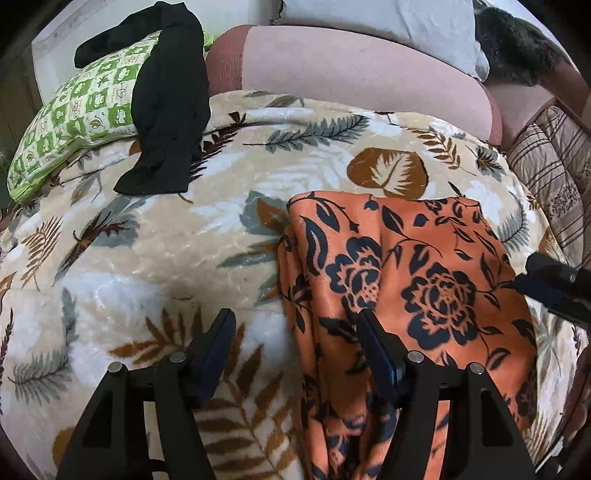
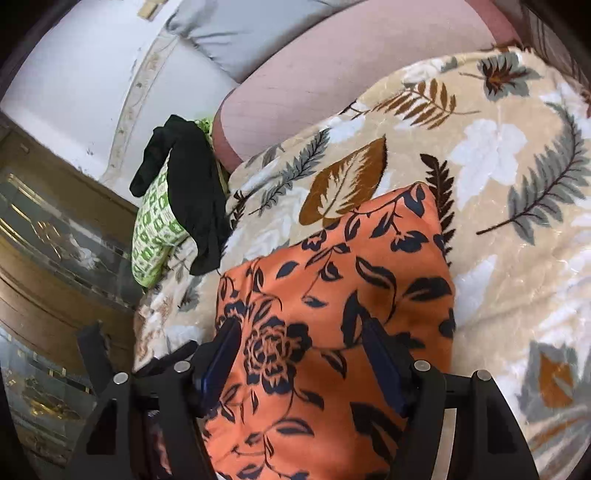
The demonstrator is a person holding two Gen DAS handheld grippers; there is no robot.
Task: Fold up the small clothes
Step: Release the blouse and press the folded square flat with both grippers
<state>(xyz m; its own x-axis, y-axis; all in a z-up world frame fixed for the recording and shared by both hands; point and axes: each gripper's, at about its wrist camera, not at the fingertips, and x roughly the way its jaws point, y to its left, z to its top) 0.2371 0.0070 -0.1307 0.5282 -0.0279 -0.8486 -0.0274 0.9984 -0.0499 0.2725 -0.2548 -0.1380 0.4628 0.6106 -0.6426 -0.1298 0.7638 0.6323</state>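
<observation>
The orange floral garment (image 1: 406,288) lies folded on a leaf-print blanket (image 1: 155,251) that covers the bed, its near end running down toward the cameras and out of view. In the left wrist view the left gripper (image 1: 295,325) hangs with its jaws apart and nothing clamped between them; one finger stands over the garment's left part, the other over bare blanket beside it. In the right wrist view the right gripper (image 2: 299,332) also has its jaws spread, straddling the garment's rose pattern (whether the pads touch the cloth cannot be told), and it pinches nothing. Its tip shows at the right edge of the left wrist view. Farther off, a black garment (image 1: 170,107) is draped over a green-and-white checked pillow (image 1: 77,114) at the blanket's far left. Behind these lies a long pink bolster (image 1: 351,77), and beyond it a pale grey pillow (image 1: 388,18).
</observation>
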